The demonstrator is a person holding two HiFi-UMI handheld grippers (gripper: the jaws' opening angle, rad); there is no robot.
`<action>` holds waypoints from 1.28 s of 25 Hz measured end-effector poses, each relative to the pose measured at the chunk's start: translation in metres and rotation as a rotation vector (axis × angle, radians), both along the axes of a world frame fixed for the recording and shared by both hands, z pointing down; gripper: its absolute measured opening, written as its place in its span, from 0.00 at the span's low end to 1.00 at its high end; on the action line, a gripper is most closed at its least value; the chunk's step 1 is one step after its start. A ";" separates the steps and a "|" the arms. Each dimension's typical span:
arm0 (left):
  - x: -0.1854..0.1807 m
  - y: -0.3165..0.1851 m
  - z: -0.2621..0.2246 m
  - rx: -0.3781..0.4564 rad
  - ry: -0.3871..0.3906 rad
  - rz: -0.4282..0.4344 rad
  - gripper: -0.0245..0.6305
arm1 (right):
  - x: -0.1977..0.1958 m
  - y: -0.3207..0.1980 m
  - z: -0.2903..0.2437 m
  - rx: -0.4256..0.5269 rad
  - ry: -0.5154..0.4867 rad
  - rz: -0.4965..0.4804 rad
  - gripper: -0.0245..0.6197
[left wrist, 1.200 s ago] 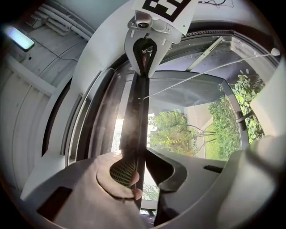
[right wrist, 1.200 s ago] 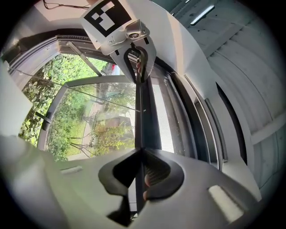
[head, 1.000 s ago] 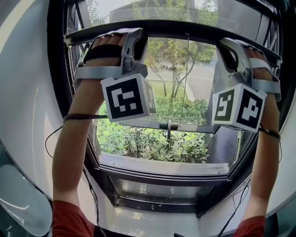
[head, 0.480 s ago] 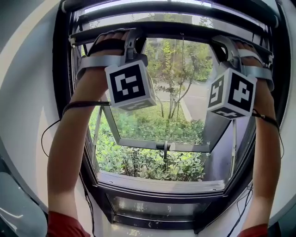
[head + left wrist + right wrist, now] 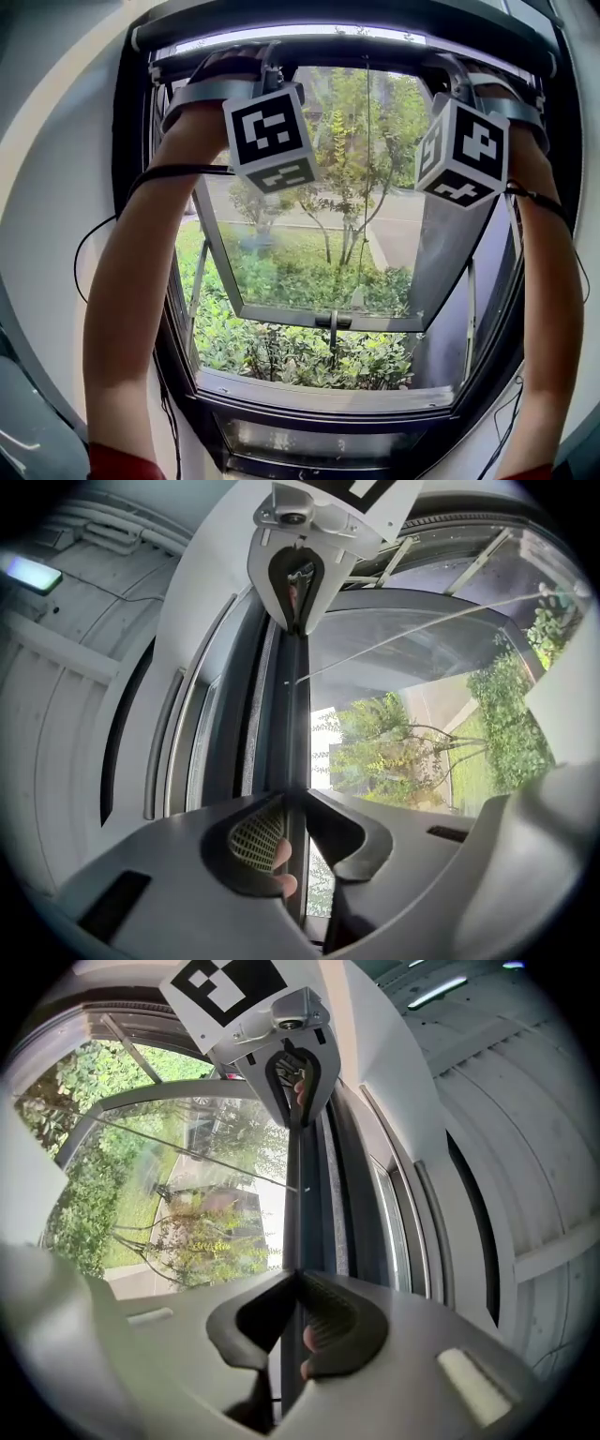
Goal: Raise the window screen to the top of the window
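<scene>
The window screen's dark bottom bar (image 5: 366,56) runs across the window just under the top frame (image 5: 328,21), with a thin bright strip between them. My left gripper (image 5: 239,58) is shut on the bar at its left end, and my right gripper (image 5: 450,64) is shut on it at its right end. In the left gripper view the bar (image 5: 289,714) runs away from my left gripper (image 5: 292,794), pinched between its pads, to the right gripper (image 5: 295,569) at the far end. The right gripper view mirrors this: bar (image 5: 292,1204), right gripper (image 5: 296,1274), left gripper (image 5: 292,1068).
Below the bar, a glass sash (image 5: 281,234) hangs open outward, with a handle (image 5: 333,323) at its lower edge. A thin cord (image 5: 367,169) hangs down the middle. The dark sill (image 5: 319,398) lies below. Trees and shrubs show outside. Cables trail along both forearms.
Both grippers have risen together, carrying the screen bar from partway down the window to just under the top frame. More of the open sash and garden shows below.
</scene>
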State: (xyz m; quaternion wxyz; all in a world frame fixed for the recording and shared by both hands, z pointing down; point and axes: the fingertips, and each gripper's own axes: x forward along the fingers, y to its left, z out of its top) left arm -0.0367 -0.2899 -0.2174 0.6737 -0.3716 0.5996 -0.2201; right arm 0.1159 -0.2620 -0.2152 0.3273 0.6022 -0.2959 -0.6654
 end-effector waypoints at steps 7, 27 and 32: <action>0.000 0.001 -0.027 0.002 0.021 0.010 0.15 | 0.000 0.001 -0.027 0.041 -0.005 0.019 0.10; 0.001 0.008 -0.037 0.044 0.048 0.043 0.16 | -0.003 0.005 -0.035 0.078 -0.024 -0.043 0.18; 0.000 0.022 -0.035 0.086 0.067 0.107 0.22 | -0.009 0.009 -0.024 0.068 -0.006 -0.063 0.24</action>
